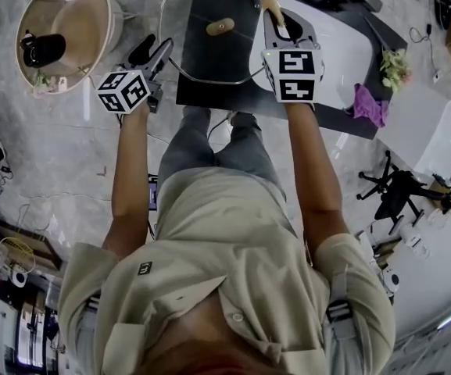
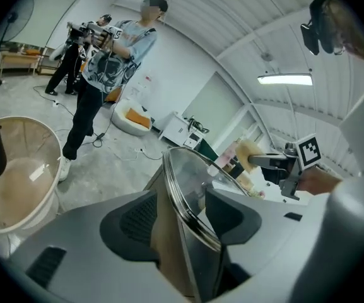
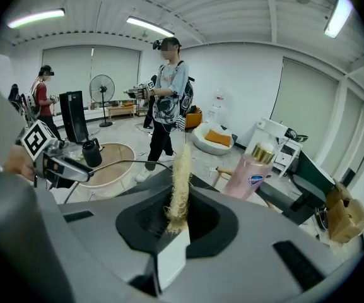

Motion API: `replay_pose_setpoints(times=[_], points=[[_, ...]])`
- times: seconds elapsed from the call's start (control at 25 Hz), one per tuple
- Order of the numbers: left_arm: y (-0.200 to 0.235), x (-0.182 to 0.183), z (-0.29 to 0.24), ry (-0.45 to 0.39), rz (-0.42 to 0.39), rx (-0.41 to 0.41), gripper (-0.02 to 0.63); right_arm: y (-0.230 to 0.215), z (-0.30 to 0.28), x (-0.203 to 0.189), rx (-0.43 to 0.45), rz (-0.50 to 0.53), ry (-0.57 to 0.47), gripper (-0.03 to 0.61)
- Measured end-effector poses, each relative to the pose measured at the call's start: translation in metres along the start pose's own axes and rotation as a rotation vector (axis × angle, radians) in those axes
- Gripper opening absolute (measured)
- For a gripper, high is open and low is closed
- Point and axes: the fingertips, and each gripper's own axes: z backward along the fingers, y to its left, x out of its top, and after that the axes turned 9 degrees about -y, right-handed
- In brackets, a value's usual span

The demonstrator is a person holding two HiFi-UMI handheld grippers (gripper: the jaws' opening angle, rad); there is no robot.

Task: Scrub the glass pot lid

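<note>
Between the wide-apart jaws of the left gripper [image 2: 185, 216] stands the rim of the glass pot lid [image 2: 194, 175], neither pad pressing it; the lid seems to lie knob [image 1: 220, 26] up over the black mat [image 1: 209, 92], its left rim past the mat's edge; ungripped, it could slide or tip floorward under a push from the sponge [image 3: 180, 175] clamped in the right gripper [image 3: 178, 223]. Pink bottle [image 3: 252, 169], purple cloth [image 1: 370, 104] and round tub [image 1: 92, 10] stand aside; nothing blocks the sponge.
</note>
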Motion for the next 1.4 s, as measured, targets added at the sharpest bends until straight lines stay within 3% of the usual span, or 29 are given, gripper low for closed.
replay_pose_setpoints(times=[0.16, 0.4, 0.72, 0.88, 1.16, 1.4], points=[[0.0, -0.013, -0.006, 0.02, 0.024, -0.018, 0.226, 0.006, -0.017, -0.012, 0.004, 0.01, 0.018, 0.048], [-0.001, -0.012, -0.009, -0.015, 0.144, -0.059, 0.148, 0.004, -0.037, -0.029, -0.027, 0.089, 0.059, 0.048], [0.001, -0.011, -0.011, 0.001, 0.1, -0.048, 0.14, 0.0, -0.072, -0.042, -0.099, 0.291, 0.143, 0.048], [0.001, -0.01, -0.009, -0.013, 0.141, -0.058, 0.144, 0.041, -0.1, -0.047, 0.016, 0.3, 0.162, 0.048], [0.001, -0.009, -0.011, 0.001, 0.121, -0.047, 0.142, 0.174, -0.114, -0.012, 0.381, 0.279, 0.062, 0.048], [0.002, -0.011, -0.012, 0.002, 0.128, -0.049, 0.143, 0.19, -0.11, -0.013, 0.427, 0.3, 0.049, 0.048]])
